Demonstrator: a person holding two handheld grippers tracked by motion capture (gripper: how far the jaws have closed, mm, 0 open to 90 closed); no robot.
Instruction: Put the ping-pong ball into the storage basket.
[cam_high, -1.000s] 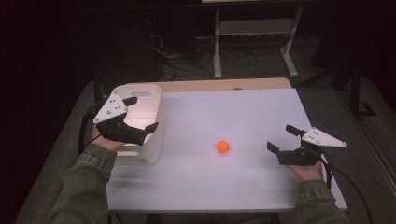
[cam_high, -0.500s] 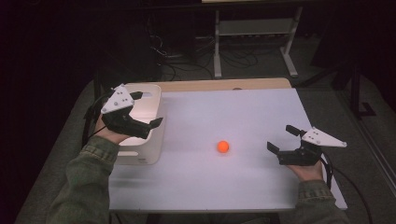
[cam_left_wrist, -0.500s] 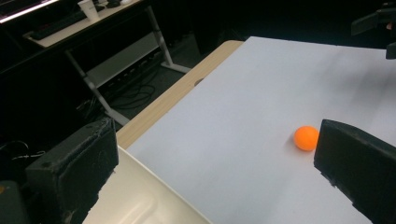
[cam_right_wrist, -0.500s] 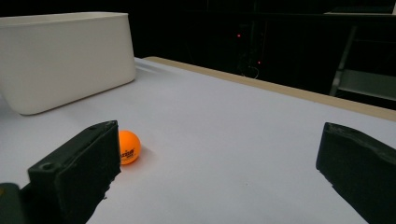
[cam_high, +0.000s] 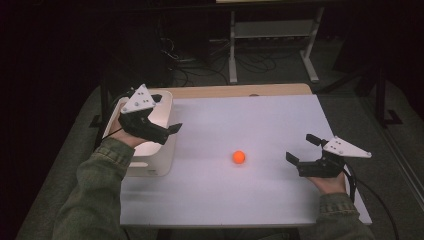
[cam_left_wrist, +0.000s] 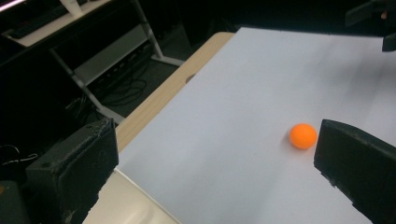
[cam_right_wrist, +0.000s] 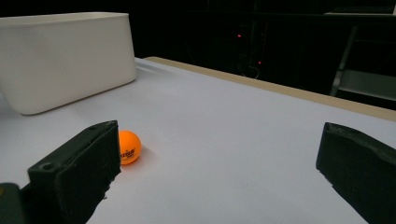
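Both claws: black blocky two-jaw bodies, left claw (cam_high: 167, 122), right claw (cam_high: 301, 148), each topped by a grey three-cornered screw-dotted plate. Black cables trail. Olive-green fabric sleeves (cam_high: 95, 185).

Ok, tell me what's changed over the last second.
The left gripper has swung away from the white bin toward the orange ball, jaws open and empty. The right gripper, the ball and the bin stayed where they were.
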